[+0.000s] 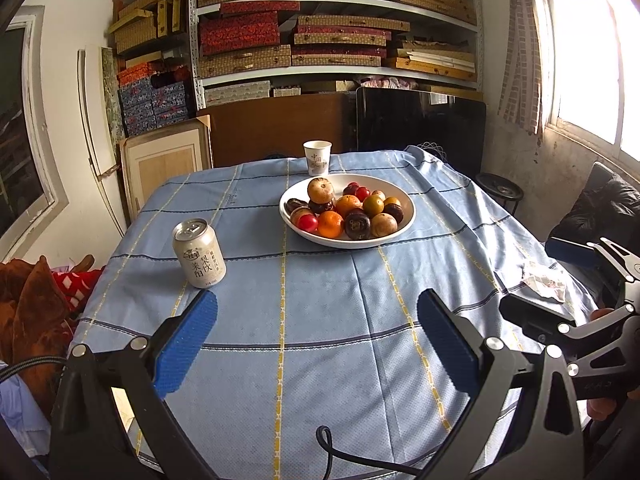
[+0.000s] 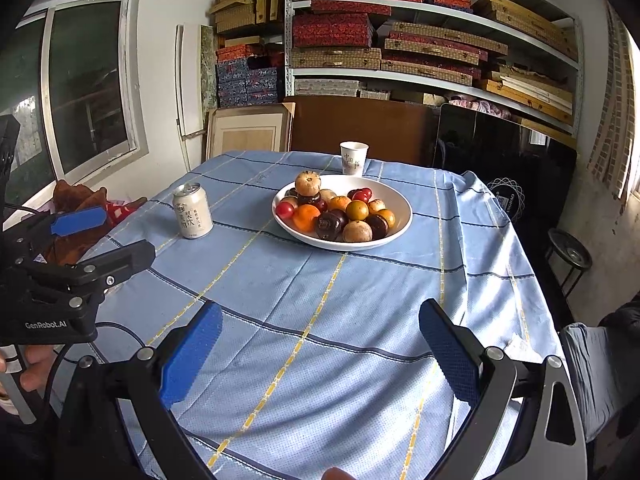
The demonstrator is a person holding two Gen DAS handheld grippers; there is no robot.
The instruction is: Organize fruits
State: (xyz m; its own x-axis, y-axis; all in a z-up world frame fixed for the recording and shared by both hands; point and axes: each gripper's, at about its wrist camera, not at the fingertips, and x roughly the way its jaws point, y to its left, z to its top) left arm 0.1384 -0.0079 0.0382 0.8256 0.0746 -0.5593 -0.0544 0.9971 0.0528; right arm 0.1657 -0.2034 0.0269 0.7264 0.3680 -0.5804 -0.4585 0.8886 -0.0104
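A white bowl (image 1: 404, 216) (image 2: 400, 200) stands at the middle of the table, far from both grippers. It holds several fruits: oranges (image 1: 331, 224) (image 2: 306, 217), red tomatoes (image 1: 308, 222) (image 2: 284, 209), dark mangosteens (image 1: 357, 223) (image 2: 328, 225) and tan round fruits (image 1: 320, 190) (image 2: 307, 183), one stacked on top. My left gripper (image 1: 316, 340) is open and empty above the near cloth. My right gripper (image 2: 320, 344) is open and empty too. Each gripper's side shows in the other's view.
A drink can (image 1: 199, 253) (image 2: 192, 211) stands left of the bowl. A paper cup (image 1: 317, 157) (image 2: 353, 158) stands behind it. A crumpled tissue (image 1: 546, 280) lies at the right table edge. The blue checked cloth (image 1: 320, 300) covers the table. Shelves of boxes stand behind.
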